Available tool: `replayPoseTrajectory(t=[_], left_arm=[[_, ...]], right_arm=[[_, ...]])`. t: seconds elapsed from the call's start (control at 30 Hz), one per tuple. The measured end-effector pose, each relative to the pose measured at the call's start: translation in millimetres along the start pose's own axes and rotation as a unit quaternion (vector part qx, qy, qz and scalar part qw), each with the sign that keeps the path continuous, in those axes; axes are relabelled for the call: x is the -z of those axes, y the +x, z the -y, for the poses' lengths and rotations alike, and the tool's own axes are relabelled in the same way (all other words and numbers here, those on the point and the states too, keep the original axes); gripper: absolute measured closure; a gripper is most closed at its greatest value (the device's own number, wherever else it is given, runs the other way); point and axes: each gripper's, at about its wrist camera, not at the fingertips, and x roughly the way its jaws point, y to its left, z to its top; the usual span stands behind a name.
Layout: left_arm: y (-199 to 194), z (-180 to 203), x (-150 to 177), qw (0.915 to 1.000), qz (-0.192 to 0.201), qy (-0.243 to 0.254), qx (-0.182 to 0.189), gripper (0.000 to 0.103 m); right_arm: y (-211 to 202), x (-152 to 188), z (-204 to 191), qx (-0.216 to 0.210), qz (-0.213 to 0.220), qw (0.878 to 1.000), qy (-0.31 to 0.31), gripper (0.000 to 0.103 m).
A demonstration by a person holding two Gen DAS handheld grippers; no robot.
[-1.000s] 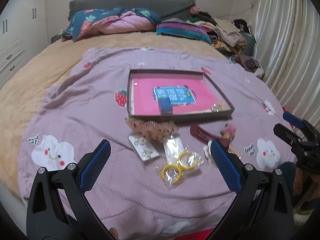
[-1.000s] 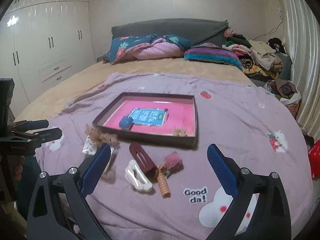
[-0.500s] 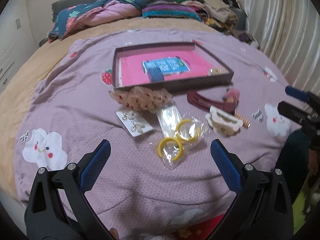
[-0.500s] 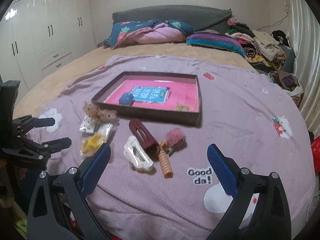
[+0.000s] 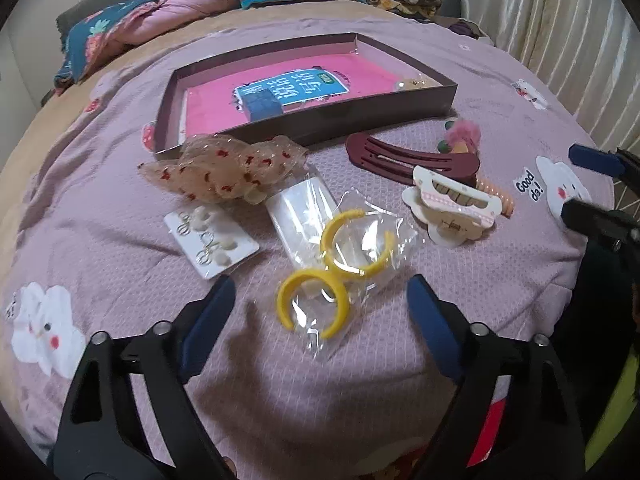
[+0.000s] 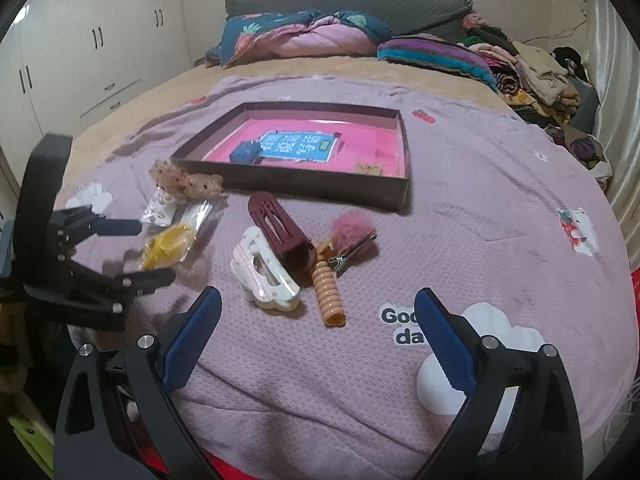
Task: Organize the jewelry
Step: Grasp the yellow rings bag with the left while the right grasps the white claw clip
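Observation:
A brown tray (image 5: 304, 122) with a pink floor lies on the purple blanket; it also shows in the right wrist view (image 6: 304, 184). In front of it lie a clear bag with yellow hoop earrings (image 5: 340, 264), an earring card (image 5: 210, 240), a spotted scrunchie (image 5: 224, 168), a maroon hair clip (image 5: 408, 156), a white claw clip (image 5: 452, 204) and a pink fluffy clip (image 5: 460, 138). My left gripper (image 5: 320, 292) is open, just above the yellow earring bag. My right gripper (image 6: 316, 308) is open and empty, low over the blanket near the white claw clip (image 6: 262, 276).
The tray holds a small blue box (image 5: 262, 106) and a small gold item (image 5: 412, 82). An orange spiral hair tie (image 6: 328, 292) lies by the maroon clip. Pillows and folded clothes (image 6: 440, 56) are piled at the bed's far end. A wardrobe (image 6: 80, 60) stands left.
My left gripper has moved forward and down, closing in on the yellow earring bag. My right gripper has moved slightly nearer the clips. Both stay open.

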Motion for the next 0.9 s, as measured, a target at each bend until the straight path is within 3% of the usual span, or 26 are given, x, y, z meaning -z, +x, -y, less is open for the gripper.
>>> replayPoseTrajectory(t=[0.27, 0.37, 0.53, 0.73, 0.8, 0.9], left_arm=[[11, -6, -2, 0.9990, -0.010, -0.008, 0.042, 0.065], [7, -12, 1, 0.9979, -0.008, -0.022, 0.060, 0.070], [-3, -20, 2, 0.9968, 0.003, -0.040, 0.069, 0.076], [-15, -34, 6, 0.9948, 0.017, -0.068, 0.074, 0.080], [-17, -38, 7, 0.9943, 0.020, -0.074, 0.074, 0.080], [-21, -43, 9, 0.9936, 0.025, -0.083, 0.073, 0.080]], right_arm=[[30, -1, -14, -0.008, -0.033, 0.999, -0.028, 0.007], [44, -4, -22, -0.019, -0.043, 0.998, -0.037, 0.009], [71, -9, -29, -0.031, -0.070, 0.996, -0.040, 0.024], [76, -12, -36, -0.034, -0.065, 0.997, -0.034, 0.057], [72, -10, -39, -0.048, -0.065, 0.996, -0.033, 0.063], [70, -6, -49, -0.066, -0.072, 0.994, -0.038, 0.062]])
